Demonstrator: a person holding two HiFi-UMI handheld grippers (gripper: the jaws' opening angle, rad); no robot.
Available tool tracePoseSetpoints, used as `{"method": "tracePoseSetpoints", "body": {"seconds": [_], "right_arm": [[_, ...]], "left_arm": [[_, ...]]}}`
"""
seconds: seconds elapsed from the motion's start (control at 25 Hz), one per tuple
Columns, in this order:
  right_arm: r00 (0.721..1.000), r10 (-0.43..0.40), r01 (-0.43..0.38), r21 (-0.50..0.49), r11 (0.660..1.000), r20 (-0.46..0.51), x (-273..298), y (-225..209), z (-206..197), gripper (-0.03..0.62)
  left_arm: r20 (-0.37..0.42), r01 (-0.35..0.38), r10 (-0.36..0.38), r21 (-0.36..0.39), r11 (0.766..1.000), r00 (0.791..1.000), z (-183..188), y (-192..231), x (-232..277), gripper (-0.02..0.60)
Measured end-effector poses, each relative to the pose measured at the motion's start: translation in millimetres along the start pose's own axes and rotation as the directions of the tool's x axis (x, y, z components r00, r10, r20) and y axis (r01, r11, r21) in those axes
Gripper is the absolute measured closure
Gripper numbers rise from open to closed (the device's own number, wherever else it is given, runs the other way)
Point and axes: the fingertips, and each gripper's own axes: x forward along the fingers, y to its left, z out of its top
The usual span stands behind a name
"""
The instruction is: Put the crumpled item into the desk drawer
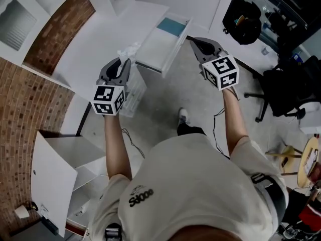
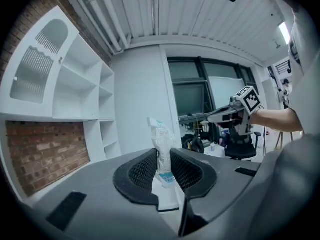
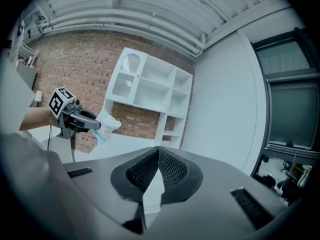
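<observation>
The crumpled item, a white wrapper with pale blue print, sticks up between the tips of my left gripper, which is shut on it. In the left gripper view the wrapper stands pinched between the two mesh pads. The white desk drawer hangs open just right of it, with a blue sheet at its back. My right gripper hovers by the drawer's right side, shut and holding nothing; its pads meet in the right gripper view. That view also catches the left gripper with the wrapper.
The drawer belongs to a white desk against a brick wall. A clear plastic bin sits under my left hand. A white cabinet stands lower left, a black office chair at right. White shelves hang on the wall.
</observation>
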Motion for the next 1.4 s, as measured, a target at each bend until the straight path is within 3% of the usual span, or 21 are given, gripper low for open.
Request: {"method": "tracePoseSetpoints", "body": {"seconds": [0.28,0.76,0.96,1.12,1.4], "right_arm": [[0.997,0.075,-0.076,-0.017,0.997,-0.036,57,-79,-21,0.588],[0.992,0.107,-0.106,0.014,0.994,-0.074,122,-163,-63,0.588],[0.988,0.094,-0.091,0.029,0.995,-0.123,141,-187,-81,0.588],[0.985,0.120,-0.111,0.076,0.991,-0.121,151,-196,-93,0.588],[0.983,0.114,-0.091,0.158,0.983,-0.146,176,-211,-114,0.588]], "left_arm": [[-0.009,-0.029,0.029,-0.006,1.000,1.000,19,17,85,0.495],[-0.077,-0.086,0.083,-0.036,0.996,0.994,16,32,199,0.495],[-0.063,-0.034,0.032,-0.028,0.999,0.998,18,24,234,0.495],[-0.101,-0.008,0.007,-0.010,1.000,0.995,10,20,262,0.495],[-0.141,0.021,-0.028,-0.051,0.998,0.990,-13,37,302,0.495]]}}
